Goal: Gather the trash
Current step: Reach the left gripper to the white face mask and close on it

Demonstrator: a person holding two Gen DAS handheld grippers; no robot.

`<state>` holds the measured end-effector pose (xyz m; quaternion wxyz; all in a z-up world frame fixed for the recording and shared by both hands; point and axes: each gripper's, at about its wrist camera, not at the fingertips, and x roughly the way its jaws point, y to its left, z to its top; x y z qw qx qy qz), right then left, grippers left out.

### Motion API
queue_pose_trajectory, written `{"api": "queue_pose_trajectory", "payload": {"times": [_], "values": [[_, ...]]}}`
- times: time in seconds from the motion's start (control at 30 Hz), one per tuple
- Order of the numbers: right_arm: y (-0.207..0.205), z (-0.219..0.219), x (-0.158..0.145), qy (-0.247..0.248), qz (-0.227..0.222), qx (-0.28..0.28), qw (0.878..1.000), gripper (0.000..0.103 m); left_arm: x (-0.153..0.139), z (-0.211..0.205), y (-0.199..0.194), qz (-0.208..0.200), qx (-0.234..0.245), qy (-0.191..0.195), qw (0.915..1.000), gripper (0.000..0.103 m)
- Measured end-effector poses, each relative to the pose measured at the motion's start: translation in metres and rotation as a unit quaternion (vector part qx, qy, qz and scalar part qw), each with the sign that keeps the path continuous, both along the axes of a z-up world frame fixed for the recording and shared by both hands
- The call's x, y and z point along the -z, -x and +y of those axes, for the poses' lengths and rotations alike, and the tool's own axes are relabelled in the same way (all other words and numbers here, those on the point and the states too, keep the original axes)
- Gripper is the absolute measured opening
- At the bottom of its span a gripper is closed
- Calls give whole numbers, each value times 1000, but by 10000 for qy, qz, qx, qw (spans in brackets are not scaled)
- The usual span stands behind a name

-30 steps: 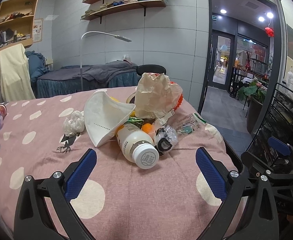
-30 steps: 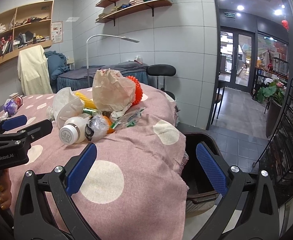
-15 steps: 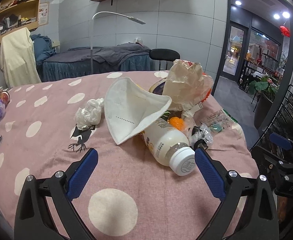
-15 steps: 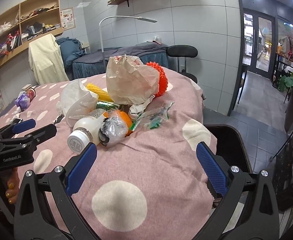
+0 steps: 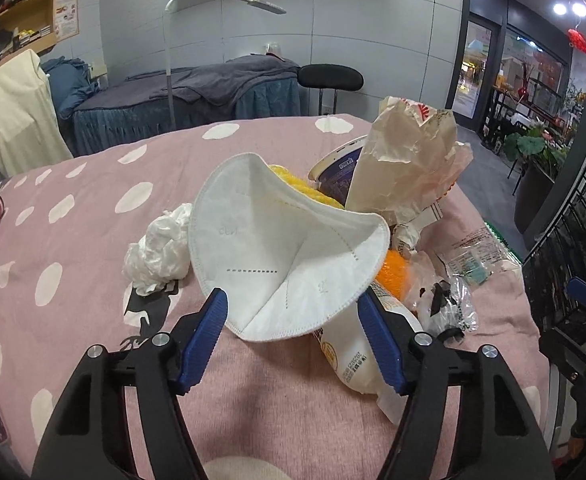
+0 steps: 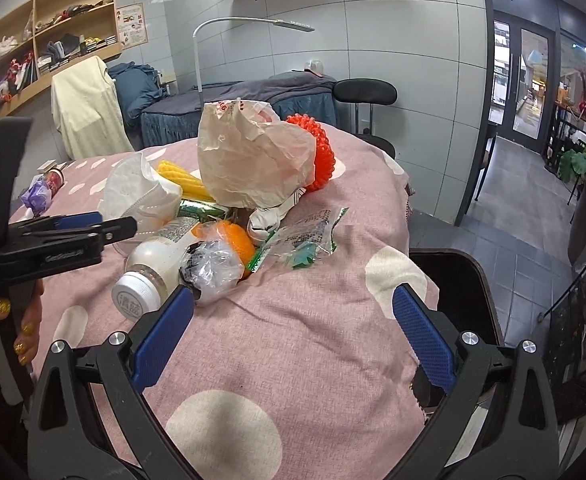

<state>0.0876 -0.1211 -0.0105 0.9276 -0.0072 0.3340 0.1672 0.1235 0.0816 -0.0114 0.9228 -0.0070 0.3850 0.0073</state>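
Closing your left claw [image 5: 293, 316] around the white face mask [image 5: 285, 256] on the near side of the desk's [image 5: 93, 208] trash pile, you were mid-pickup; pads weren't pressing yet. Your right claw [image 6: 293, 320] stood wide, empty. Next: pinch, lift clear.

A grey-draped bed [image 5: 229, 84], white arc lamp [image 5: 213, 0] and black stool [image 5: 330, 77] stand beyond the pink dotted cloth [image 5: 93, 200].
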Motion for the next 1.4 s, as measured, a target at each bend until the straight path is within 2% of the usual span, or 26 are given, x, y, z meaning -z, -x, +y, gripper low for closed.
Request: {"api": "queue_pose_trajectory", "payload": {"times": [0.13, 0.27, 0.37, 0.47, 0.5, 0.57, 0.77, 0.87, 0.93, 1.0, 1.13, 1.4], "values": [[-4, -1, 0, 15, -9, 5, 10000, 98, 8, 1, -11, 168, 23, -138, 9998, 66], [-12, 0, -2, -26, 15, -23, 10000, 98, 10, 9, -12, 191, -77, 39, 9998, 66], [-21, 2, -2, 28, 52, -14, 10000, 98, 11, 12, -9, 231, -43, 93, 9997, 59], [-35, 3, 1, -11, 194, 24, 9998, 98, 14, 12, -10, 253, -9, 83, 9996, 47], [-41, 2, 3, -81, 285, 22, 9996, 98, 16, 12, -10, 262, -14, 96, 9996, 35], [-51, 1, 6, -202, 417, 21, 9989, 98, 18, 14, -10, 287, -46, 127, 9995, 19], [-77, 1, 17, -343, 716, 117, 9968, 96, 18, 10, -4, 136, -41, 6, 9999, 8], [-87, 4, 22, -322, 844, 116, 9958, 75, 17, 9, -2, 81, -82, -93, 9999, 5], [-92, 7, 27, -290, 955, 81, 9950, 53, 16, 11, -2, 65, -120, -52, 9999, 4], [-94, 8, 31, -349, 1029, 12, 9941, 41, 14, 13, -1, 27, -169, -10, 9999, 4], [-91, 12, 30, -332, 947, -81, 9949, 29, 5, 17, 5, -171, -224, 21, 9996, 4], [-78, -4, 18, -729, 794, -80, 9941, 22, -22, 7, 22, -572, -126, -3, 9983, 4]]}}
